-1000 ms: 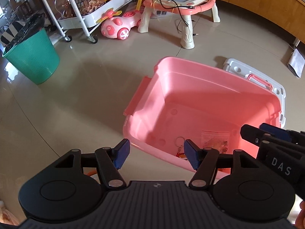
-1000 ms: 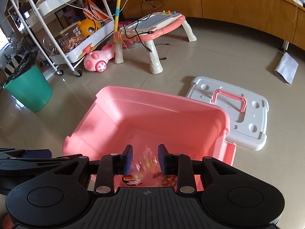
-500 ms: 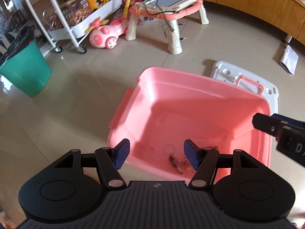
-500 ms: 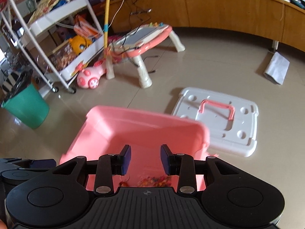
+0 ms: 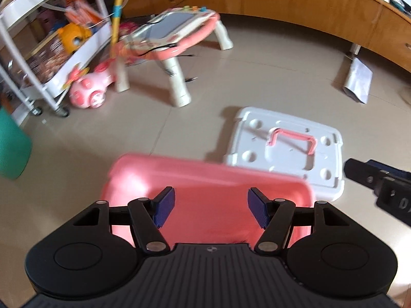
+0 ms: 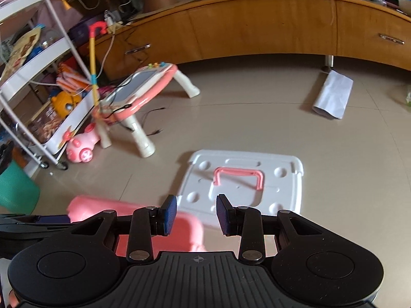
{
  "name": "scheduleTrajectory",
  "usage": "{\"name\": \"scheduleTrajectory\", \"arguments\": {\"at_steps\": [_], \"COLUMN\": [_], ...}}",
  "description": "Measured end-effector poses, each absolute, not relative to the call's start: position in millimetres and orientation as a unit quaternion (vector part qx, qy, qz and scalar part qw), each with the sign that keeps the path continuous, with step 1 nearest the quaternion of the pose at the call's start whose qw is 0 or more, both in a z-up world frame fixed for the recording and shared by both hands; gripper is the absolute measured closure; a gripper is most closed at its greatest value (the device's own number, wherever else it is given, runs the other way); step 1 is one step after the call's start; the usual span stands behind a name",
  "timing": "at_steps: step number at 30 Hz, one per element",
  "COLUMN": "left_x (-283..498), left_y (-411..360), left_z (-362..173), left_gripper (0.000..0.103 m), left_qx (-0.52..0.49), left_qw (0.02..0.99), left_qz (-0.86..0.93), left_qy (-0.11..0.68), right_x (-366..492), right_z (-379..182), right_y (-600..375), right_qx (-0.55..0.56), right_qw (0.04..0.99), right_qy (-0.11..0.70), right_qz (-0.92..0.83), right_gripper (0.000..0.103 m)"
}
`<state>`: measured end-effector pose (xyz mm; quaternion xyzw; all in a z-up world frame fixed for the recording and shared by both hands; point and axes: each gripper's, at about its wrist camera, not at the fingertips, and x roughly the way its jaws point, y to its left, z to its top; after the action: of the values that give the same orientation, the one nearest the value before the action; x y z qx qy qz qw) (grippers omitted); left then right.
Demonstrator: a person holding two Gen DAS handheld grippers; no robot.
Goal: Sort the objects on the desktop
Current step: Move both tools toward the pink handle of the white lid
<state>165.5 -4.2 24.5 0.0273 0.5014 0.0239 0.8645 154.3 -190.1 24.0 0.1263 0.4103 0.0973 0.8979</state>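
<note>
Pink plastic makes the storage bin (image 5: 205, 192), which stands on the tiled floor (image 5: 257, 77) directly under the left claw (image 5: 208, 206); it is blurred, and its inside cannot be seen clearly. As far as the blur allows, its long axis runs from left to right across the left wrist view. In the right wrist view only the right end of the bin (image 6: 179, 233) shows, low and left of the right claw (image 6: 196, 214). The left claw is released, its blue pads well apart with nothing between them. The right claw is also released, with a narrower gap and nothing in it. The white lid (image 6: 241, 182) lies flat on the floor just beside the bin, at its far right corner, with its pink handle (image 6: 237, 175) on top; the bar of the handle runs left to right. In the left wrist view the same lid (image 5: 287, 151) appears behind the bin, and the tip of the right claw (image 5: 370, 177) enters from the right edge. Further back stand a small drawing table (image 6: 143, 89) with white legs, a pink toy car (image 6: 82, 148), a white trolley (image 6: 38, 59), a green basket (image 6: 15, 190) and a long wooden cabinet (image 6: 257, 28).
</note>
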Motion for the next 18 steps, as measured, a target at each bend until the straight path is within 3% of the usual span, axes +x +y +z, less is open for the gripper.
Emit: {"name": "scheduleTrajectory", "arguments": {"at_steps": [18], "left_x": [272], "left_y": [-64], "left_z": [-36], "left_gripper": [0.038], "left_qx": [0.045], "left_qw": [0.839], "left_qz": [-0.042], "left_qy": [0.540], "right_x": [251], "right_z": [-59], "right_y": [-228], "right_qx": [0.120], "right_qw": [0.887], "right_qy": [0.443], "right_qz": [0.057], "right_gripper": [0.071]}}
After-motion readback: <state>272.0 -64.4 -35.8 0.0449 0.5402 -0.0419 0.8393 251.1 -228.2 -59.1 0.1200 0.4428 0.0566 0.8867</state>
